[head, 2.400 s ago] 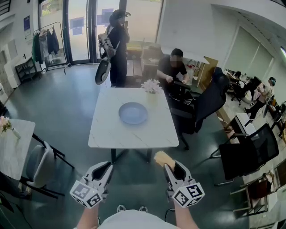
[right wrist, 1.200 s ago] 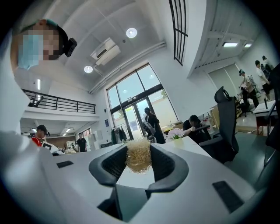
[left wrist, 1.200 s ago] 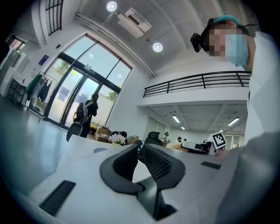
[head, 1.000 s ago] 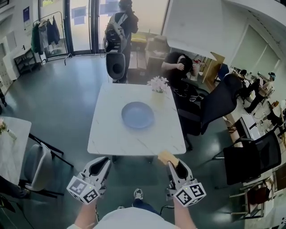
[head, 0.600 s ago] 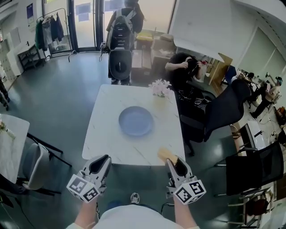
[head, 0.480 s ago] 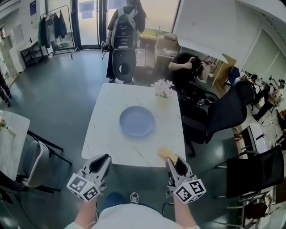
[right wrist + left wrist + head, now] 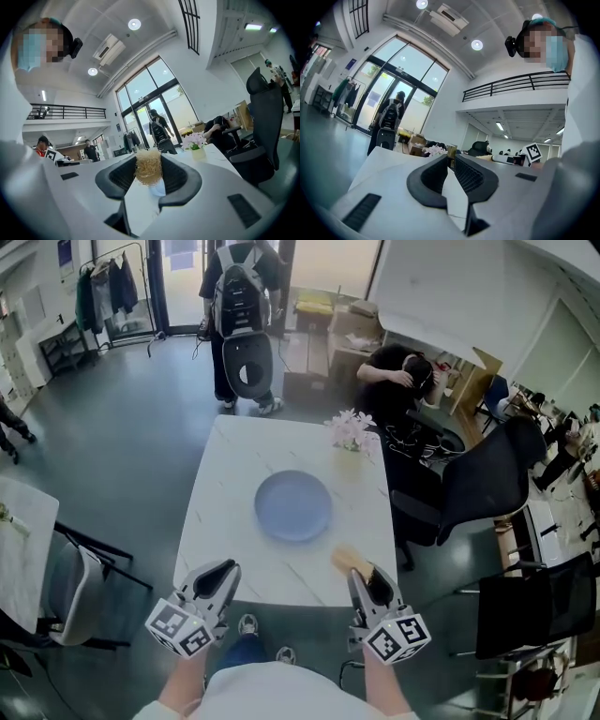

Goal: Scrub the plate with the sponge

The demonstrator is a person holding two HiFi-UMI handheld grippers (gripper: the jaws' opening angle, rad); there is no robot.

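Observation:
A round pale blue plate (image 7: 293, 505) lies in the middle of the white marble table (image 7: 225, 521), empty. My right gripper (image 7: 361, 570) hangs over the table's near edge, below and right of the plate, shut on a yellow sponge (image 7: 348, 561). In the right gripper view the sponge's fibrous scrub face (image 7: 148, 172) sticks up between the jaws of the right gripper (image 7: 149, 165). My left gripper (image 7: 217, 577) is at the near edge, below and left of the plate. Seen from its own camera, the left gripper (image 7: 450, 158) has its jaws almost together with nothing between them.
A small vase of pale flowers (image 7: 352, 432) stands at the table's far right. A person sits beyond it (image 7: 403, 381) and another with a backpack stands behind the table (image 7: 239, 306). A black office chair (image 7: 478, 479) is on the right, a grey chair (image 7: 70, 592) on the left.
I have come closer to the table: both grippers now reach over its near edge. The sponge stays in the right gripper. The standing person has shifted left.

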